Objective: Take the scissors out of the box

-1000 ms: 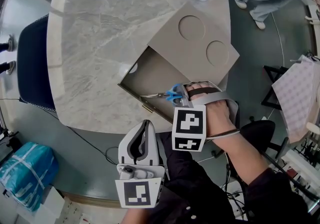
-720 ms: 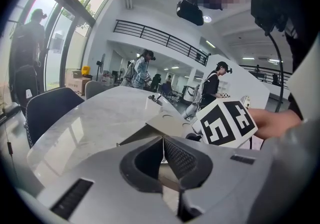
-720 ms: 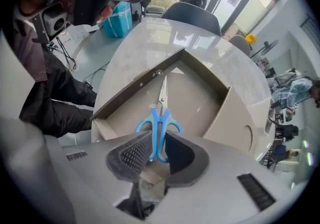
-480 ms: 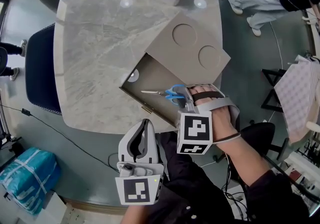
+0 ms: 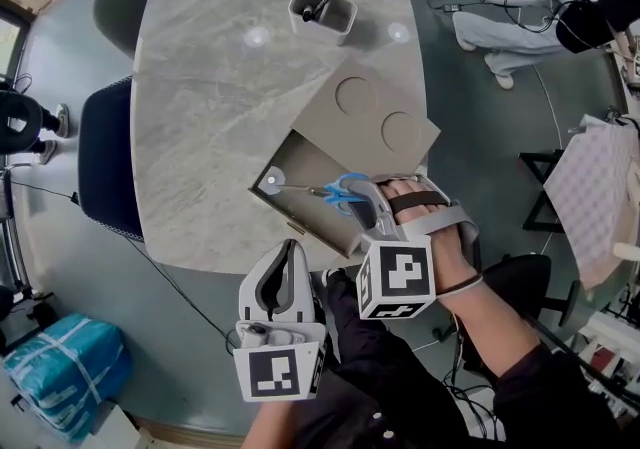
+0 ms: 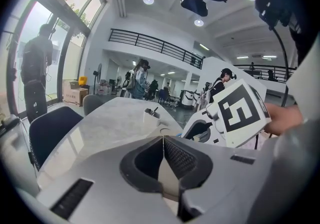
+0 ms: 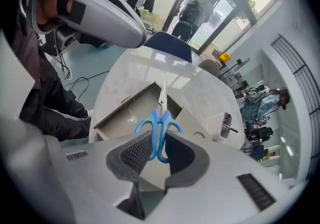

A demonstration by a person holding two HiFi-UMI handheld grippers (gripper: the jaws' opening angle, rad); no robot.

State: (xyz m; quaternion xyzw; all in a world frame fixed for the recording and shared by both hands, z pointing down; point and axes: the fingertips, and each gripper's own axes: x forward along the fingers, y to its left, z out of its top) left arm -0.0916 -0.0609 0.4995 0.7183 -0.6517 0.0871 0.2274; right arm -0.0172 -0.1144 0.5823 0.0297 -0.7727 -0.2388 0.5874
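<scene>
My right gripper (image 5: 366,201) is shut on the blue handles of the scissors (image 5: 341,192), which hang above the open grey box (image 5: 298,169) with their blades pointing left. In the right gripper view the scissors (image 7: 158,118) sit between the pads, blades (image 7: 162,96) aimed at the box tray (image 7: 131,113) below. The box lid (image 5: 372,119), with two round recesses, lies across the tray's far side. My left gripper (image 5: 290,259) is off the table's near edge, shut with nothing in it (image 6: 162,139).
A white pen cup (image 5: 322,9) with a dark pen stands at the far end of the marble table (image 5: 220,87). A dark blue chair (image 5: 105,157) is at the table's left, a blue bag (image 5: 60,367) lies on the floor.
The right gripper has lifted the scissors up out of the box tray. The left gripper has risen too, and the table looks smaller and farther in the head view.
</scene>
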